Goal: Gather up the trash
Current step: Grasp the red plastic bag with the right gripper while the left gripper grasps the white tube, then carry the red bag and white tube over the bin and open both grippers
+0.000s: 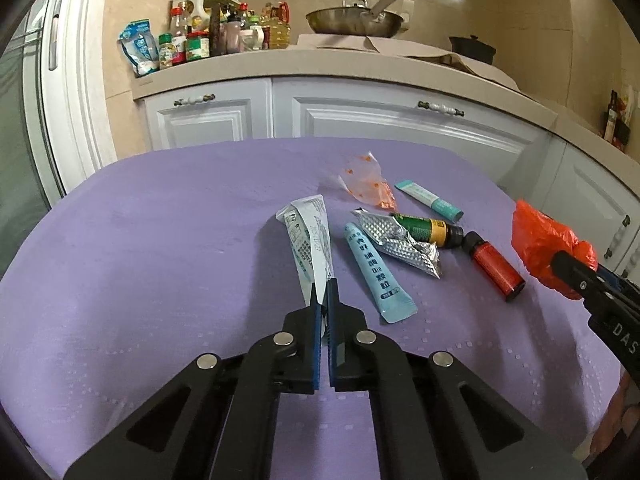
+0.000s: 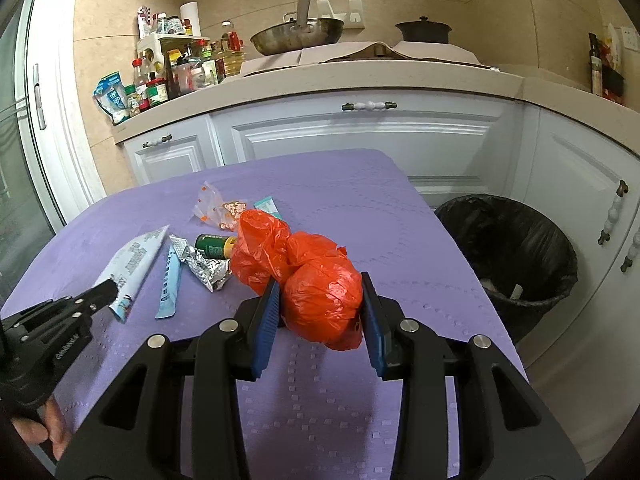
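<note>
At a purple-covered table point(image 1: 160, 240) in a home kitchen, we hold two grippers over a scatter of trash. Our left gripper point(image 1: 325, 280) is clamped tight on the near end of a flattened white tube point(image 1: 308, 236), its blue pads point(image 1: 317, 320) pinching the tail's thin edge. Our right gripper point(image 2: 320, 296) squeezes a crumpled orange plastic bag point(image 2: 320, 292), held clear of the cloth.

The white tube lies left of everything else in the pile, its long axis running almost straight away from the left gripper toward the cabinets, crimped tail nearest us. Just right of the tube lies a light-blue sachet point(image 1: 376, 272), roughly parallel to it, then a crushed foil wrapper point(image 1: 400, 244), a green-and-yellow bottle point(image 1: 428, 232) and a red vial point(image 1: 496, 272). Beyond the tube sit a clear orange-dotted wrapper point(image 1: 368, 184) and a teal tube point(image 1: 430, 199). The black-lined bin point(image 2: 508, 256) stands on the floor far to the right of the tube, past the table's edge.

The risks, as we judge them: the hold on the tube is only on its tail, so the flat, slick body may swing or slide free when lifted. Carried across toward the bin, its dangling length could sweep the sachet or foil off the cloth. The loose bag may also unfurl, snag on a finger, or catch on the bin's rim.
</note>
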